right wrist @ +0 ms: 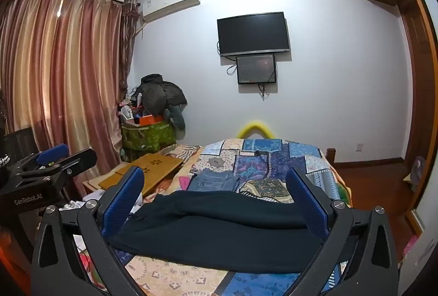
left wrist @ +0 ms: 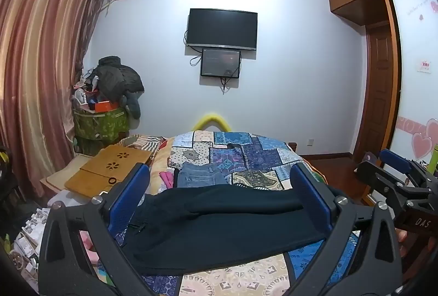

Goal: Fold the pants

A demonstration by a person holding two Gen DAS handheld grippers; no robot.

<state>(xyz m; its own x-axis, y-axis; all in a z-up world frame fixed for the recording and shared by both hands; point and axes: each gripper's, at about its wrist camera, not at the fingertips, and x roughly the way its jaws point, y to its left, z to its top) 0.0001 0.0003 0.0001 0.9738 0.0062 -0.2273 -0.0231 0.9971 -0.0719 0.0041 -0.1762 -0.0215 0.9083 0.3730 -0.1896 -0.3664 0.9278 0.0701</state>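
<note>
Dark navy pants (left wrist: 219,224) lie flat across the near part of the bed on the patchwork quilt (left wrist: 246,156); they also show in the right wrist view (right wrist: 219,230). My left gripper (left wrist: 219,192) is open, its blue pads (left wrist: 128,197) wide apart above the pants and holding nothing. My right gripper (right wrist: 216,194) is open too, its pads (right wrist: 306,203) spread above the pants. The right gripper also shows at the right edge of the left wrist view (left wrist: 397,175), and the left gripper at the left edge of the right wrist view (right wrist: 52,159).
Folded blue jeans (left wrist: 201,177) lie further back on the quilt. A wooden lap desk (left wrist: 109,167) sits at the bed's left. A green bin piled with clothes (left wrist: 104,120) stands by the curtain (left wrist: 35,71). A TV (left wrist: 221,29) hangs on the far wall; a wardrobe (left wrist: 383,55) is on the right.
</note>
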